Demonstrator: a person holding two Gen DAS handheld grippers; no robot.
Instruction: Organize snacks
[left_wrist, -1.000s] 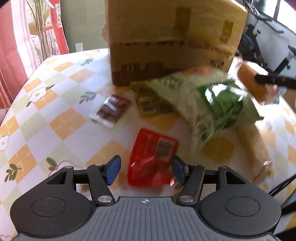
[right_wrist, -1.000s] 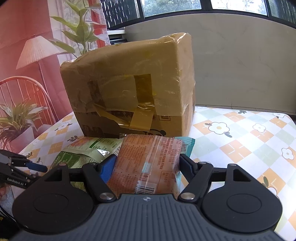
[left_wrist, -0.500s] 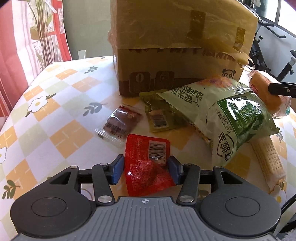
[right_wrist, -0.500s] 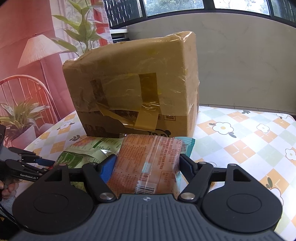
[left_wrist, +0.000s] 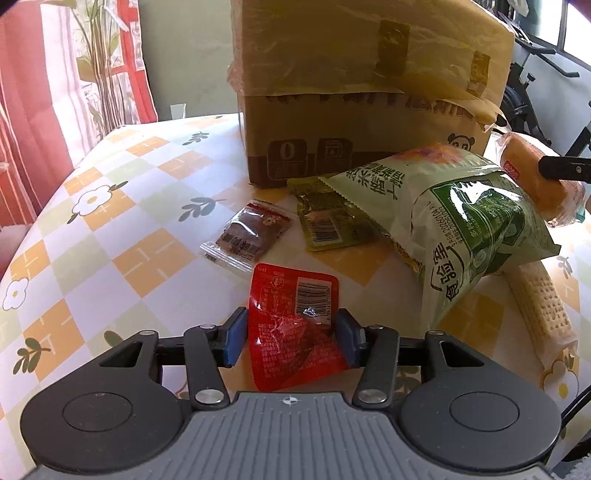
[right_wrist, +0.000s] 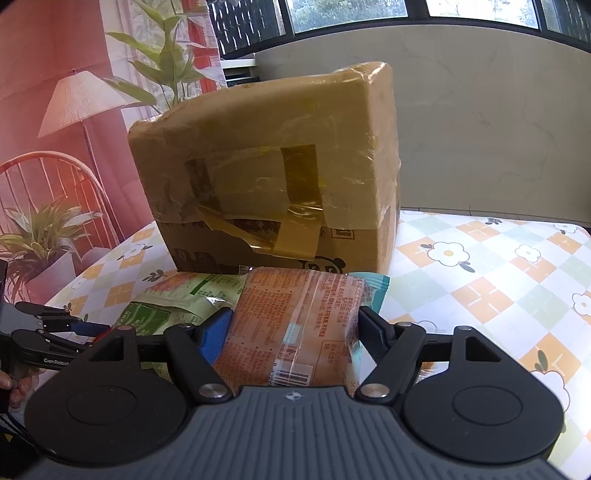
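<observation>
My left gripper (left_wrist: 291, 336) has its fingers spread to either side of the red packet (left_wrist: 295, 321), which lies flat on the bench (left_wrist: 110, 236). The blue pads stand beside the packet's edges; the right one looks to be touching the foil, the left just off it, so I judge this a grasp about to close and not yet a hold. My right gripper (right_wrist: 293, 332) has its fingers pinching the orange bread pack (right_wrist: 295, 325) across its width, holding it up near the front of the taped cardboard box (right_wrist: 266, 177).

The other snacks sit between the red packet and the box: a small brown sachet (left_wrist: 247, 236), a flat green sachet (left_wrist: 332, 221), a big green bag (left_wrist: 469, 229) leaning over it, and a long biscuit bar (left_wrist: 539, 306) on the bench under the bag's right side.

For the left hand, I would keep the fingers low, almost brushing the cloth, and close slowly so the thin foil buckles upward between the pads instead of sliding out in front. The packet is crumpled and slick, so a fast squeeze may well pop it free. I would grip near its middle, clear of the sealed rim, and lift straight up before swinging away, since the brown sachet lies just beyond its far corner and could be dragged along.
</observation>
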